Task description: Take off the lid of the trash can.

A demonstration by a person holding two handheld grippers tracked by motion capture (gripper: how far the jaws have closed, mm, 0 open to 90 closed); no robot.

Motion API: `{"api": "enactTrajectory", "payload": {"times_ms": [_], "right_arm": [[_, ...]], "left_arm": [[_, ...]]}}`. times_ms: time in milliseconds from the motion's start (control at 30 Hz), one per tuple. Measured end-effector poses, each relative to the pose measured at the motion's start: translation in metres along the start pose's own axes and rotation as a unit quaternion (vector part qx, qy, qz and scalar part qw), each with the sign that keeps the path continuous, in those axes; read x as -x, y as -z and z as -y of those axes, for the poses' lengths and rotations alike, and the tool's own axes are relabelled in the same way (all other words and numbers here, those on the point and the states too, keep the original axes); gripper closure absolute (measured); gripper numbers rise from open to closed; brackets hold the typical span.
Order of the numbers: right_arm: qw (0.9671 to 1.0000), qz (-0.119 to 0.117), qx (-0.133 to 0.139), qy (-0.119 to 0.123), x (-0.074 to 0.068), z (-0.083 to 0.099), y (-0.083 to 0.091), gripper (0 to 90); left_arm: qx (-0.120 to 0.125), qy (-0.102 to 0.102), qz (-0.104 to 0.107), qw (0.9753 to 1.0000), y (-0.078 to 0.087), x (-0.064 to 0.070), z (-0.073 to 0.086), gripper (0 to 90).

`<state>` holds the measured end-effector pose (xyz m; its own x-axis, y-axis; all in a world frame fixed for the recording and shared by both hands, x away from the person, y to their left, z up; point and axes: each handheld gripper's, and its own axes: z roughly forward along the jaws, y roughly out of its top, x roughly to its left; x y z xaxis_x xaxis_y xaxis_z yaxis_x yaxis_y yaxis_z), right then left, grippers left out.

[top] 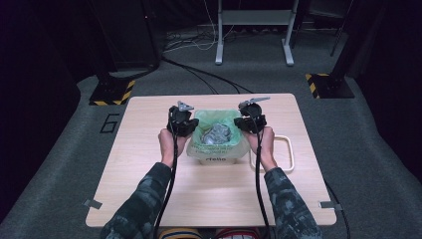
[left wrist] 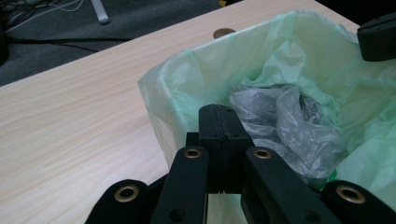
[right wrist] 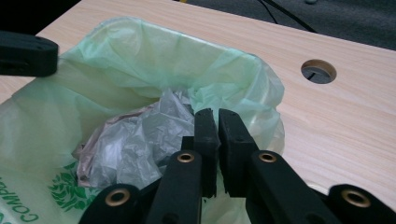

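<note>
Wooden table [top: 149, 164] with a round hole [right wrist: 318, 71] in the top. On it, near centre and slightly toward 12 o'clock, sits a white bin [top: 217, 158] lined with a green bag [top: 217, 127], open mouth up. At 3 o'clock of the bin, a white handle loop [top: 290, 154] lies flat on the table.

Inside the green bag: a crumpled grey plastic bag [top: 217, 134], roughly mid-opening.

Left gripper [top: 182, 121] at 9 o'clock of the bag, on the rim. Left gripper view: jaws pressed fully together, and the green rim film runs right into them [left wrist: 218, 122]; it looks pinched, though the seam itself is hidden. Grey bag sits just past the jaw tips toward 1 o'clock, close by; contact can't be told.

Right gripper [top: 250, 121] at 3 o'clock of the bag, on the opposite rim. Right gripper view: jaws nearly together, a narrow slit left between them, tips at the green rim [right wrist: 217, 116]. Can't tell whether film is actually in the slit. Grey bag lies at 9–10 o'clock of the tips, just beside the left jaw.

Both hands [top: 168, 142] [top: 263, 142] hold the grippers from the 6 o'clock side.
</note>
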<state>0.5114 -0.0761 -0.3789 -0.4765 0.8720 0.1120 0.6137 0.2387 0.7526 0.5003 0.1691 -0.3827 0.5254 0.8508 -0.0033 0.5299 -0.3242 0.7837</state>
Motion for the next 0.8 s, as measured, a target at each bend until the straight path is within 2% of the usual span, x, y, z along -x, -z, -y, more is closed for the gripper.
{"api": "enactTrajectory", "payload": {"times_ms": [100, 233, 400, 467, 500, 600, 633, 667, 733, 800], "right_arm": [[1.0, -0.007, 0.004, -0.003, 0.0, 0.0, 0.0, 88.4], [0.9999, -0.008, 0.011, -0.002, -0.001, -0.002, 0.003, 89.6], [0.9997, -0.012, 0.022, -0.003, -0.003, -0.008, 0.008, 89.9], [0.9998, -0.01, 0.018, 0.0, -0.003, -0.008, 0.007, 89.8], [0.9998, -0.011, 0.016, -0.001, -0.002, -0.008, 0.006, 89.8], [0.9999, -0.012, 0.009, -0.004, -0.001, -0.006, 0.003, 89.7], [0.9999, -0.013, 0.009, -0.003, 0.0, -0.006, 0.002, 89.7], [0.9999, -0.012, 0.008, -0.003, 0.0, -0.005, 0.002, 89.7], [0.9999, -0.013, 0.005, -0.005, 0.0, -0.004, 0.0, 89.7], [0.9999, -0.014, 0.003, -0.005, 0.0, -0.003, -0.002, 89.7]], "left_arm": [[0.0, 0.016, 0.01, 0.9998, -0.003, -0.004, 0.002, 89.8], [-0.002, 0.013, 0.01, 0.9999, -0.001, -0.006, 0.0, 89.9], [0.003, 0.024, 0.016, 0.9996, 0.003, -0.01, -0.002, 90.0], [0.004, 0.031, 0.018, 0.9994, 0.004, -0.011, -0.002, 89.8], [0.002, 0.034, 0.017, 0.9993, 0.003, -0.011, -0.002, 87.3], [-0.012, 0.051, 0.012, 0.9985, -0.001, -0.014, -0.001, 57.7], [-0.016, 0.059, 0.011, 0.9981, -0.003, -0.017, 0.0, 52.7], [-0.019, 0.075, 0.016, 0.9968, -0.007, -0.021, 0.002, 50.1], [-0.029, 0.091, 0.03, 0.995, -0.011, -0.025, 0.003, 46.8], [-0.028, 0.117, 0.054, 0.9912, -0.015, -0.03, 0.007, 47.1]]}}
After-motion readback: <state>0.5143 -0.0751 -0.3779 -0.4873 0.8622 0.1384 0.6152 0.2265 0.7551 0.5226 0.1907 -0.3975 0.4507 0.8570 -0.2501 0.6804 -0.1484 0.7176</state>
